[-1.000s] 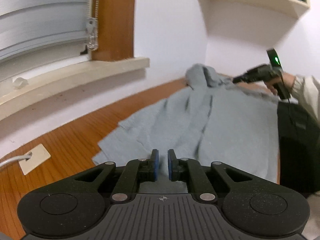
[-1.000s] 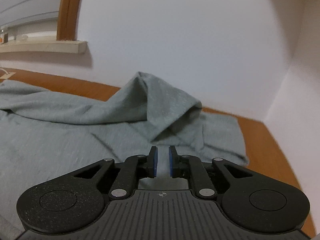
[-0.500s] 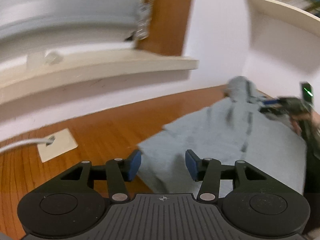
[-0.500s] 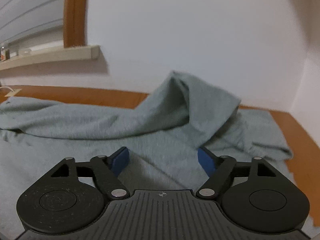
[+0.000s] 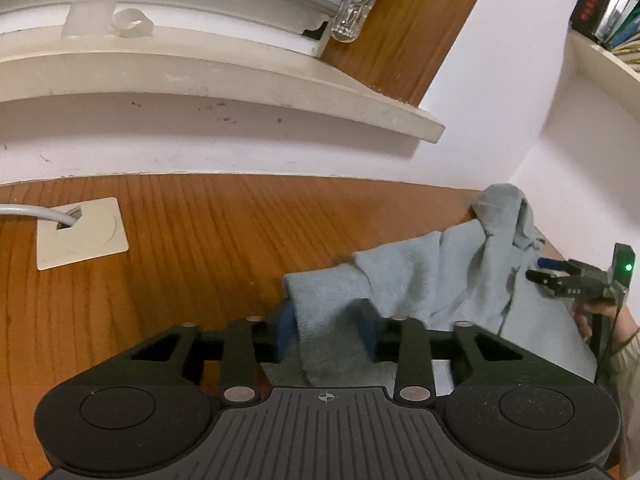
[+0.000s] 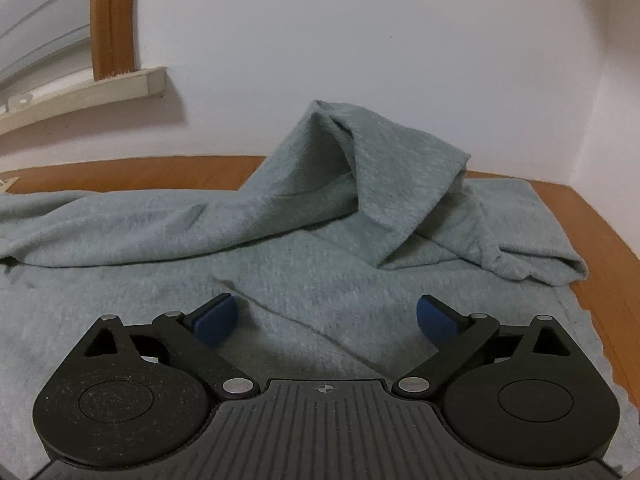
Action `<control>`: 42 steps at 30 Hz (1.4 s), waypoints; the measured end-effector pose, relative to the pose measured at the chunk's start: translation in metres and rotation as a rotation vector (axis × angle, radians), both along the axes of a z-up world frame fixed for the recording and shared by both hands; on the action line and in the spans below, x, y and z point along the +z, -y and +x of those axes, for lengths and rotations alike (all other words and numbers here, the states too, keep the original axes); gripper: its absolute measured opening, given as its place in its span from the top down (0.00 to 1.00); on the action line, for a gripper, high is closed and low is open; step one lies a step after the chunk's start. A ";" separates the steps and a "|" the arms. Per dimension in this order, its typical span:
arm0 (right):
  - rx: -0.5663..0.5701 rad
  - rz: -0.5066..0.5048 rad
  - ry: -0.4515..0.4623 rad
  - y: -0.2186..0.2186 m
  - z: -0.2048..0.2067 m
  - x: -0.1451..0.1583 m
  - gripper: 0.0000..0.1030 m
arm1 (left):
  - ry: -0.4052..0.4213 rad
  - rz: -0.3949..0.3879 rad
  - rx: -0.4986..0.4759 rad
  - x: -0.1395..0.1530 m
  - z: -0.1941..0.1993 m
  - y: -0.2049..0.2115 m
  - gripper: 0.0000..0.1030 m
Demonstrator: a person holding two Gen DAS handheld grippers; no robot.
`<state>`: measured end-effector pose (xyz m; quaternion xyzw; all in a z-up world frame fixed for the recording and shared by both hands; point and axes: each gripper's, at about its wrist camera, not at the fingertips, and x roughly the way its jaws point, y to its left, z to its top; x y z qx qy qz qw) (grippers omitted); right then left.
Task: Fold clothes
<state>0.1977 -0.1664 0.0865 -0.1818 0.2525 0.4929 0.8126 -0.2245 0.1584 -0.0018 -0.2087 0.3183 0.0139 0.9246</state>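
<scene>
A grey-blue garment [image 6: 280, 240] lies spread on the wooden table [image 5: 200, 240], with one fold standing up in a peak [image 6: 380, 160] near the back wall. My left gripper [image 5: 326, 330] is at the garment's near left corner [image 5: 320, 312]. Its jaws are closing, and that corner of fabric sits between the blue pads [image 5: 286, 332]. My right gripper [image 6: 324, 316] hovers low over the flat cloth with its jaws opening wide and nothing clamped between them. In the left wrist view the right gripper [image 5: 560, 276] shows at the garment's far right, held by a person's hand [image 5: 584, 316].
A window sill [image 5: 240, 92] juts out over the table's back edge. A beige cable plate [image 5: 80, 232] with a grey cord lies on the wood at left. A shelf with books [image 5: 600, 40] hangs at upper right. White walls close the back and right corner [image 6: 580, 140].
My left gripper swung left to the garment's corner, opened, and has narrowed around the fabric. My right gripper went from shut to wide open over the cloth.
</scene>
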 end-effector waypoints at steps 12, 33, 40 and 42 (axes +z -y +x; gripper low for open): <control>-0.016 -0.018 0.063 -0.003 -0.013 0.003 0.06 | 0.078 0.025 0.057 0.037 -0.065 0.002 0.96; -0.019 -0.017 0.057 0.000 -0.012 0.006 0.06 | -0.033 0.189 -0.017 0.001 -0.034 0.041 0.50; -0.017 -0.017 0.052 0.001 -0.011 0.006 0.06 | 0.036 0.178 0.014 0.009 -0.057 0.030 1.00; -0.016 -0.016 0.050 0.001 -0.010 0.006 0.06 | 0.045 0.168 0.013 0.015 -0.066 0.026 1.00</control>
